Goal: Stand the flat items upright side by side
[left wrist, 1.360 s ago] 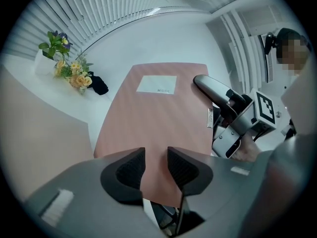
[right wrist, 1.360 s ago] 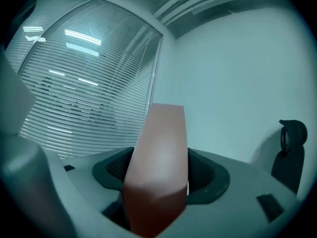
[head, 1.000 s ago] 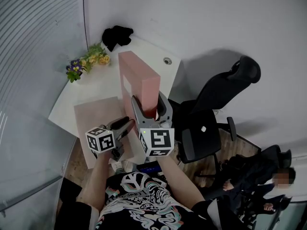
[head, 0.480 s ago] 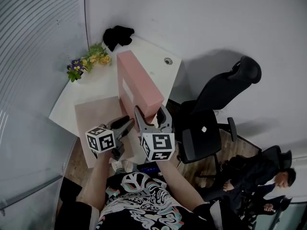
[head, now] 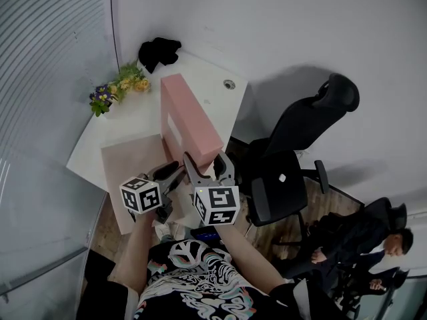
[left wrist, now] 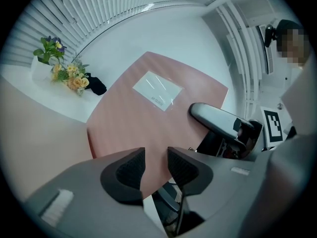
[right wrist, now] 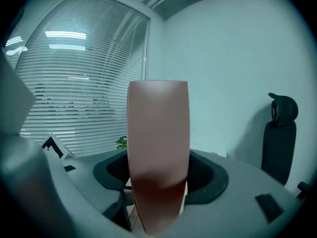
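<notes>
A flat pink box [head: 187,115] stands on edge on the white table [head: 200,72], with a clear label pouch [left wrist: 157,89] on its broad side. My right gripper [head: 208,159] is shut on its near narrow edge; in the right gripper view the box [right wrist: 158,133] fills the space between both pads. A second pink box [head: 133,162] lies flat to the left of it. My left gripper [head: 175,170] hovers over the flat box's near right corner. In the left gripper view my left gripper [left wrist: 150,165] is open, with a narrow empty gap between its pads.
Flowers [head: 120,85] and a black object [head: 159,49] sit at the table's far left corner. A cable grommet [head: 229,84] is in the far tabletop. A black office chair [head: 293,152] stands right of the table. People [head: 363,245] sit at the lower right.
My right gripper has sunk a little with the upright box, drawing slightly toward the near table edge. The left gripper and the flat box have not moved.
</notes>
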`<state>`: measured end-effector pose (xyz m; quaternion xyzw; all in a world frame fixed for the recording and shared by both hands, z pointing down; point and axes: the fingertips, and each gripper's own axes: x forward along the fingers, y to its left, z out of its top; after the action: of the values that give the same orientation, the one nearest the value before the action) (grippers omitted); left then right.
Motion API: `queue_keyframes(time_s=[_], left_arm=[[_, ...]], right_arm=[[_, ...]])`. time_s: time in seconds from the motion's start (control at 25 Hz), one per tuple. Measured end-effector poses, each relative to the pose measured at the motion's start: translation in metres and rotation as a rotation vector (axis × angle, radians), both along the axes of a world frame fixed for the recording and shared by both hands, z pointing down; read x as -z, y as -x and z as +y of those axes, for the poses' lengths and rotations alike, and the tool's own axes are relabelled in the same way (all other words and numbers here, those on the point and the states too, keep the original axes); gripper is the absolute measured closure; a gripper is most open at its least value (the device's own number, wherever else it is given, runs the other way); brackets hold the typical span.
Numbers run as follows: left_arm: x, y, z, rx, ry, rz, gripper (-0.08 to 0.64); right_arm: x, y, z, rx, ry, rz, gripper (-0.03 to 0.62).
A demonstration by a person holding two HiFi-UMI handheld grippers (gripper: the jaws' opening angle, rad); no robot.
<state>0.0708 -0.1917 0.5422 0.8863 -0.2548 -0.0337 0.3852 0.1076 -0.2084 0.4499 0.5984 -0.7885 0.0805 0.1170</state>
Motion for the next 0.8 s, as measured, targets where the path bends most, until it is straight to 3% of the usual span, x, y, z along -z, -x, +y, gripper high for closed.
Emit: queue_keyframes(time_s=[0.28,0.8], left_arm=[[-0.005,0.004,0.005,0.01,0.0,-0.025,0.431],[-0.003,0.01,0.015,0.004,-0.021,-0.025,0.425]], right_arm=[[-0.019,-0.001,0.012,-0.001,0.055,-0.005,0.284],[-0.024,-0.001,0.018,-0.025,0.057,0.011,0.279]])
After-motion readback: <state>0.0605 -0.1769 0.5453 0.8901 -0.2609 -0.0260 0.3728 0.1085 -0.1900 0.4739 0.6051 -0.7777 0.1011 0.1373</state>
